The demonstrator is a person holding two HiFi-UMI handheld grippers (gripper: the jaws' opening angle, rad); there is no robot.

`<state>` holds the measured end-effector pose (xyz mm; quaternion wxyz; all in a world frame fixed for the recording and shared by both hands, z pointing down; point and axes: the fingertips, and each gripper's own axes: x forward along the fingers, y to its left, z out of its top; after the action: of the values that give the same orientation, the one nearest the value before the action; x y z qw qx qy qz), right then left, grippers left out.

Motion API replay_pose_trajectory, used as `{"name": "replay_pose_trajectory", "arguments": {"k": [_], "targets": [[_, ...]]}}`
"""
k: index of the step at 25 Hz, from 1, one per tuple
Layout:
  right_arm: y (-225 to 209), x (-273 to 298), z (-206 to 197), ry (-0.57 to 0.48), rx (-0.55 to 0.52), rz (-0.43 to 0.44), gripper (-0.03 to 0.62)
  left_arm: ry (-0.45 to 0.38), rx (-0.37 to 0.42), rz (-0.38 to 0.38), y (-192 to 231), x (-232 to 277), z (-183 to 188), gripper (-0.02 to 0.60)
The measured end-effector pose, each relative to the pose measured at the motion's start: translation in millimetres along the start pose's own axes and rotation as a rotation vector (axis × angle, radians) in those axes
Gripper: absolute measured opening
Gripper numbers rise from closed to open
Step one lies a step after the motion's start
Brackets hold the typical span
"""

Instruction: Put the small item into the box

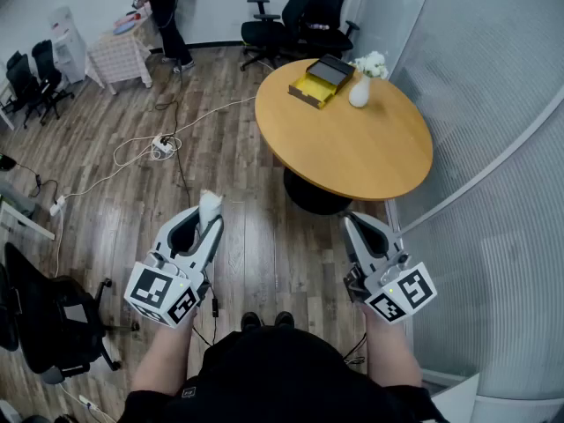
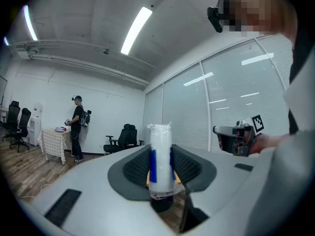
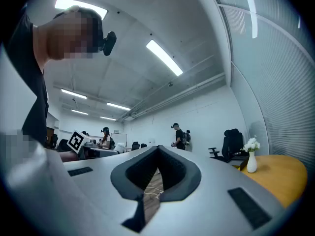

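Left gripper: the left gripper (image 1: pixel 208 221) is held low in front of the standing person, its jaws pinching a small item, whose top stands clear of the jaw tips.
Small item: a short white wrapped cylinder with a blue band (image 2: pixel 160 154), upright between the left jaw pads and off every surface.
Right gripper: the right gripper (image 1: pixel 355 225) is held level with its partner and carries nothing, its jaw tips pressed together.
Box: an open yellow box (image 1: pixel 308 89) with a dark lid sits on the far part of a round wooden table (image 1: pixel 352 148). It lies well ahead of both grippers, forward and to the right of the left one. A white vase (image 1: pixel 359 91) of flowers stands just beside it, on the box's right as seen from the grippers.
Done so far: the item appears to be picked up and secured, judging by the grip.
Left to do: the carry to the table, the reach over the box and the release into it. None of that has begun, since both grippers hang over bare floor short of the table's near edge.
Background: a second person (image 1: pixel 166 11) stands at a small cloth-covered table far ahead and to the left.
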<state>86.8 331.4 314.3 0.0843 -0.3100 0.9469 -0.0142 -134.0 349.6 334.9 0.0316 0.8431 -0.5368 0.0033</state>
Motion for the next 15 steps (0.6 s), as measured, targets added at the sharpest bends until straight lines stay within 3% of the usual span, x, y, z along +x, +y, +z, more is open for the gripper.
{"name": "replay_pose_trajectory", "arguments": {"k": [10,15], "targets": [[-17,-7,-1,-0.008,0.016,0.000,0.035,0.008,-0.002,-0.001,-12,15,-4,0.137],[-30,-17,2,-0.030,0.084,0.030,0.035,0.011,0.000,-0.005,-22,28,-6,0.137]]}}
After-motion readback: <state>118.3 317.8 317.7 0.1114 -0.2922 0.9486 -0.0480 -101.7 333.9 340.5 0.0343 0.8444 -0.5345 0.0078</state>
